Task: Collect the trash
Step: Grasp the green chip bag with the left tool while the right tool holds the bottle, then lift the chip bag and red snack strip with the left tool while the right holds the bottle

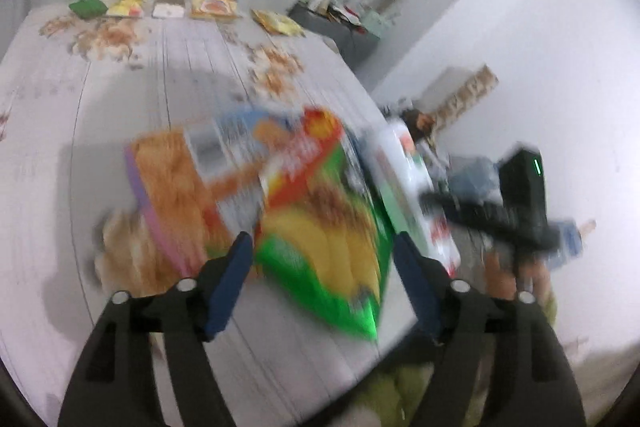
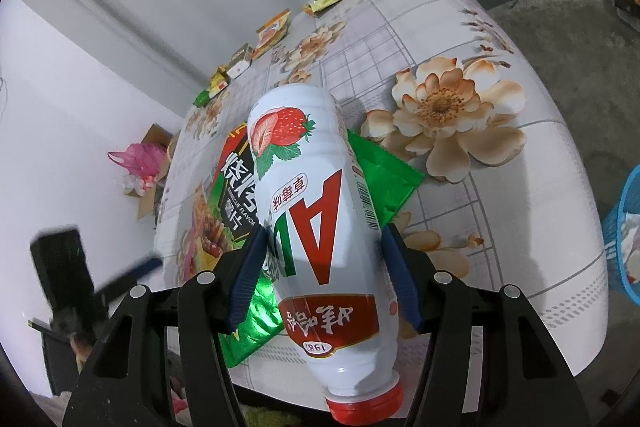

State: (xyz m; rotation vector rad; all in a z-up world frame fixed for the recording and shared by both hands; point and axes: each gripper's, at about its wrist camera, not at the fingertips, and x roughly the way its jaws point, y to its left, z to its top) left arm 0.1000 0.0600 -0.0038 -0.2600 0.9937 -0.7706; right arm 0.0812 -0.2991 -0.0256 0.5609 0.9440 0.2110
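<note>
Right gripper [image 2: 322, 273] clamped on white strawberry-drink bottle [image 2: 316, 211], red cap nearest camera, held above green chip bag [image 1: 328, 247] at near bench [image 2: 520, 187] edge. Left gripper [image 1: 324, 279] spread, nothing pinched, bag between fingers. Bottle best kept firmly gripped, carried to blue basket [image 2: 624, 239] at right. Basket cut off by frame; left view motion-blurred, bag print unreadable.

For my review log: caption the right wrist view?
Right tool grips strawberry drink bottle above green chip bag on floral tablecloth.
</note>
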